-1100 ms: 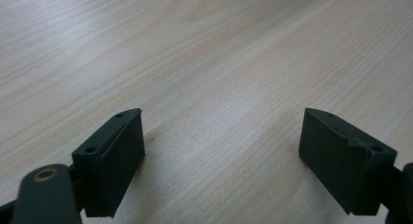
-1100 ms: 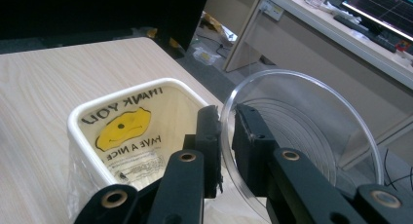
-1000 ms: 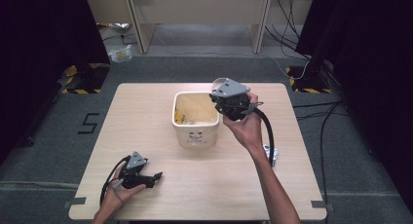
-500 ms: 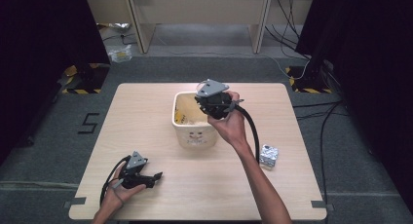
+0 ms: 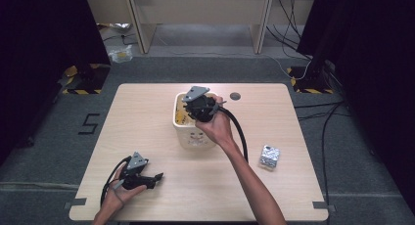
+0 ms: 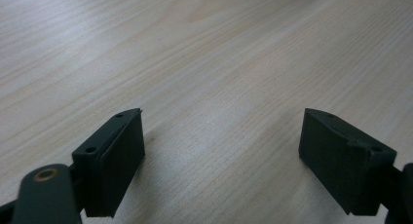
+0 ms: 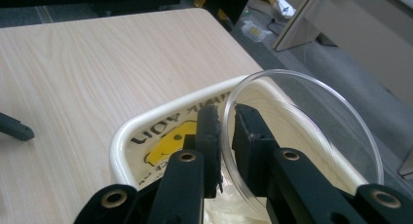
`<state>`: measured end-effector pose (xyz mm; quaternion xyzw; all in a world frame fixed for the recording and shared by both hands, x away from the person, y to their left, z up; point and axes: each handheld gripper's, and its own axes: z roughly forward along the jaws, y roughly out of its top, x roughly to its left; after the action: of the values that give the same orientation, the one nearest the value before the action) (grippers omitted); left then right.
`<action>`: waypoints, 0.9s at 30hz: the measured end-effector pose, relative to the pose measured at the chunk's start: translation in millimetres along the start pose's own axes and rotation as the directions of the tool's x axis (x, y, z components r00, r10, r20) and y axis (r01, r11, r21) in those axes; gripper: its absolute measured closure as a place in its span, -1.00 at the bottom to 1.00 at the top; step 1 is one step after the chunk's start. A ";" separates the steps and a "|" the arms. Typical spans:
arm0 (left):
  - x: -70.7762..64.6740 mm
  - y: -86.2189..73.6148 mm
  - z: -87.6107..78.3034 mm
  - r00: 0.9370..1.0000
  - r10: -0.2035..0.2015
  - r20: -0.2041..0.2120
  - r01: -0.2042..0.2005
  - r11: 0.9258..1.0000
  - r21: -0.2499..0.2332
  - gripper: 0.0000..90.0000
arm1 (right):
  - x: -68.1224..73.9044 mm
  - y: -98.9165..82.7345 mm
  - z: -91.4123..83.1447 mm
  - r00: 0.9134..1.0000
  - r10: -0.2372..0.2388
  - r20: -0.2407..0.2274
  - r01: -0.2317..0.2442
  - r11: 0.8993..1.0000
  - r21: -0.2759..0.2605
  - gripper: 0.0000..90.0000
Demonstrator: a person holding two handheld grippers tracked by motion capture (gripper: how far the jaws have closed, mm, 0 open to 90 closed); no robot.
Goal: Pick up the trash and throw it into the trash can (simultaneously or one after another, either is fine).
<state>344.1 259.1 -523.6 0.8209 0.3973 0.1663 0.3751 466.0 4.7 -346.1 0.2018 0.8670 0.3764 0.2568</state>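
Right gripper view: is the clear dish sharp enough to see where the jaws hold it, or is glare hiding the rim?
Right gripper view: the clear dish rim reads sharp, without glare, pinched between the jaws above the white bin; the background floor is soft. High view: evenly lit, dish too small to make out. Left gripper view: near jaws slightly blurred, table grain clear.

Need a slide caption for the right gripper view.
Right gripper pinching the rim of a clear round dish above the cream bin.
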 end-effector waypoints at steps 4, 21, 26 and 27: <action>0.1 0.0 0.0 1.000 0.001 -0.001 -0.001 1.000 0.000 -0.64 | 3.7 0.4 9.3 1.000 -0.001 -0.018 0.001 1.000 0.020 0.80; -0.1 0.0 0.0 1.000 0.000 0.000 0.000 1.000 0.000 -0.65 | 6.9 -3.6 28.4 0.998 0.015 -0.067 -0.010 0.997 0.075 0.74; 0.1 0.1 -0.1 1.000 0.001 0.002 -0.001 1.000 0.002 -0.65 | 7.2 -6.4 30.5 0.996 0.028 -0.079 -0.021 0.996 0.087 0.61; 0.2 0.1 -0.2 1.000 0.003 0.000 -0.003 1.000 0.002 -0.65 | 7.0 -6.9 30.9 0.996 0.030 -0.080 -0.023 0.996 0.086 0.57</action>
<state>344.2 259.3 -523.5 0.8219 0.3963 0.1663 0.3739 477.9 21.0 -371.4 0.2086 0.8892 0.3505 0.2074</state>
